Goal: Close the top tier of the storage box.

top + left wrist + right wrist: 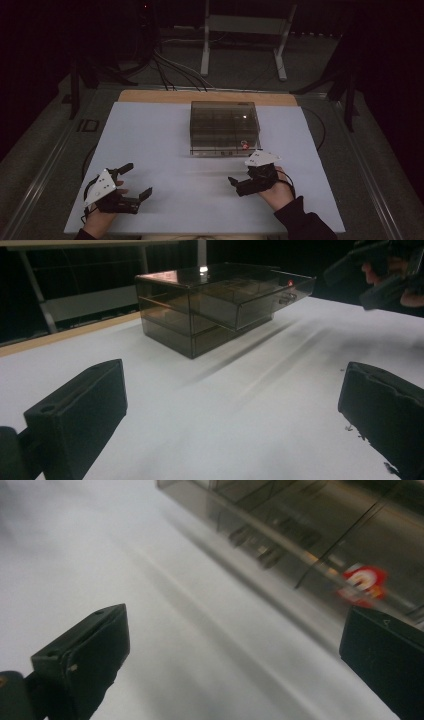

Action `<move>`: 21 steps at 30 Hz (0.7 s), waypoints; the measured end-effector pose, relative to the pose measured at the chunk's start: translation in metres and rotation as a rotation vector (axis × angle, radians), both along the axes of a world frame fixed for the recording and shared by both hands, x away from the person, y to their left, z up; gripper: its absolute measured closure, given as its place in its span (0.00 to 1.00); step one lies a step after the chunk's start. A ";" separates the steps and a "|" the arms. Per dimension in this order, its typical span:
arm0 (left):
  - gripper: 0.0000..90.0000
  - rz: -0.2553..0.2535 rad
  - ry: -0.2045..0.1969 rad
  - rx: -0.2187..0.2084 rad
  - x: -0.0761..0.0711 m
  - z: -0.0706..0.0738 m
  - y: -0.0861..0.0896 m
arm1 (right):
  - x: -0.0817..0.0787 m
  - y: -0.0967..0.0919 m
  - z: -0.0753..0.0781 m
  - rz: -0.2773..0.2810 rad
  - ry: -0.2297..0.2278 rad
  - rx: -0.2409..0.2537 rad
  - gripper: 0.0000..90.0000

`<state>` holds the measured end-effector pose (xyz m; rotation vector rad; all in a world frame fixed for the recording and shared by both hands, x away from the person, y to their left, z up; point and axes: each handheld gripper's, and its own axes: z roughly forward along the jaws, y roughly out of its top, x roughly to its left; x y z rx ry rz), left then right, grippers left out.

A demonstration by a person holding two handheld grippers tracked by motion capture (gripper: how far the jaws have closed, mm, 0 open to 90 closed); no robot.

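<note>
A smoky see-through drawer box (223,127) stands at the far middle of the white table (150,145). In the left gripper view the box (200,310) has its top drawer (260,302) slid partway out. A small red and white object (244,146) lies inside near the drawer's front; it is blurred in the right gripper view (362,584). My left gripper (136,181) rests at the near left, open and holding nothing (235,415). My right gripper (243,179) hovers just in front of the box, open and holding nothing (235,660).
A bare wooden strip (207,96) runs along the table's far edge. Behind it stand a metal frame (240,30) and floor cables (175,70). The other hand with its gripper (380,275) is at the top right of the left gripper view.
</note>
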<state>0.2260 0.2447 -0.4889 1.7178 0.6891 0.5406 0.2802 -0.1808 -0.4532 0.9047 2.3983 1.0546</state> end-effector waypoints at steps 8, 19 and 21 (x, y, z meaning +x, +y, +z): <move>0.00 -0.002 0.000 -0.002 0.000 0.000 0.001 | 0.000 0.007 -0.019 0.007 0.040 -0.031 0.00; 0.00 -0.004 0.001 -0.002 0.000 0.000 0.000 | 0.000 0.003 -0.025 -0.017 0.047 -0.039 0.07; 0.00 -0.004 0.000 -0.002 0.000 0.000 0.000 | 0.000 0.002 -0.025 -0.016 0.050 -0.041 0.07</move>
